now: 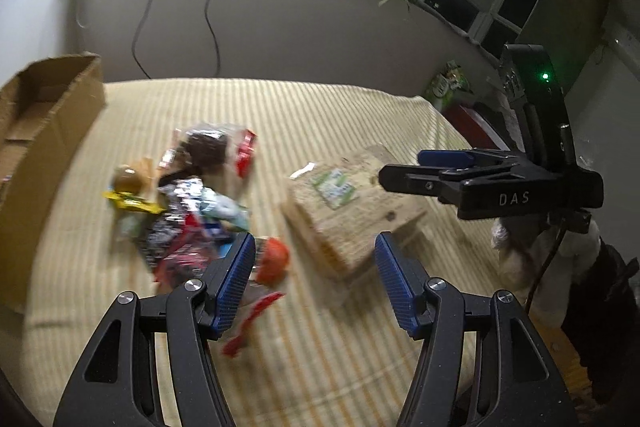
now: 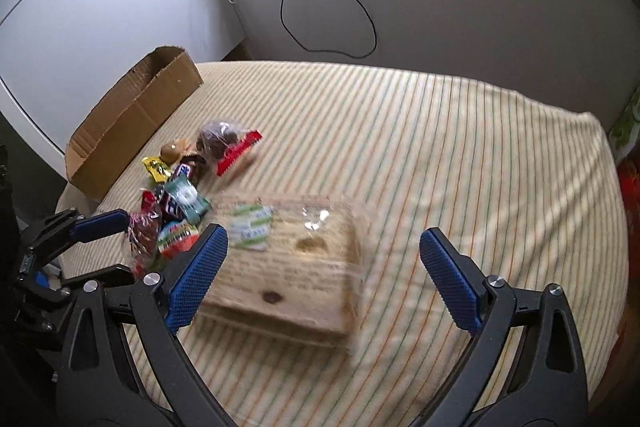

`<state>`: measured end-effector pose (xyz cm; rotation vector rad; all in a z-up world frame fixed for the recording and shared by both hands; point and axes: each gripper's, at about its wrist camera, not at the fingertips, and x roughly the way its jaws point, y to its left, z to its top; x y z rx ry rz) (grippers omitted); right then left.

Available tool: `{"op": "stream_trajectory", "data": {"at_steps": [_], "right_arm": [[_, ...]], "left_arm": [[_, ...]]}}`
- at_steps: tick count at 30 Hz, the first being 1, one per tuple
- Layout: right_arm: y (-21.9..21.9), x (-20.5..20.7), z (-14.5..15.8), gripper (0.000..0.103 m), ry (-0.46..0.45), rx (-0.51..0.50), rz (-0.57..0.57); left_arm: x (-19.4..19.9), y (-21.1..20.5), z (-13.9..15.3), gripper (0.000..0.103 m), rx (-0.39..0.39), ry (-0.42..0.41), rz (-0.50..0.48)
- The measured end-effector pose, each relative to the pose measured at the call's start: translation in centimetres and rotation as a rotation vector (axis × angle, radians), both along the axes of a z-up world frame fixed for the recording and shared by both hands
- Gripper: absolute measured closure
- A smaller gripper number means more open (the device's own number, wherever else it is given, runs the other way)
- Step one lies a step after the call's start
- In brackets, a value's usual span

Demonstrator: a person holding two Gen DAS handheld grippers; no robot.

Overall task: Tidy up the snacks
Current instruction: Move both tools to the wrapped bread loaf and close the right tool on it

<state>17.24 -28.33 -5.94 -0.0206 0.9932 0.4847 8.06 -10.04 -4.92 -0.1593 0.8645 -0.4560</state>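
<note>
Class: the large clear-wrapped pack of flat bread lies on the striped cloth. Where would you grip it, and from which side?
Grip the bread pack across its narrower width, coming down from above with the open right gripper. It lies flat and broad, probably too wide the long way, and the snack pile crowds its left.

On the bed [image 2: 440,131], a snack pile [image 2: 180,195] is seen between the cardboard box [image 2: 132,119] at left and the wrapped bread pack [image 2: 296,263] at right.
</note>
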Motion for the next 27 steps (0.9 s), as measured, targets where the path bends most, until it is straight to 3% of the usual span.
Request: {"op": "stream_trajectory", "data": {"at_steps": [8, 19, 23, 26, 27], "right_arm": [[-0.4, 0.6, -1.4, 0.004, 0.072, 0.062, 0.031], [-0.4, 1.5, -2.5, 0.005, 0.172, 0.154, 0.045], [-0.2, 1.4, -2.6, 0.015, 0.183, 0.149, 0.059], [-0.1, 1.3, -2.8, 0.03, 0.199, 0.139, 0.063], [0.0, 1.3, -2.9, 0.031, 0.196, 0.137, 0.062]], "left_arm": [[1.7, -1.6, -1.6, 0.041, -0.04, 0.074, -0.036], [3.1, -3.6, -2.0, 0.041, 0.006, 0.074, -0.072], [3.6, -4.1, -2.4, 0.041, 0.04, 0.072, -0.08], [3.9, -4.6, -2.5, 0.041, 0.05, 0.068, -0.095], [4.0, -4.7, -2.5, 0.041, 0.053, 0.066, -0.097]]}}
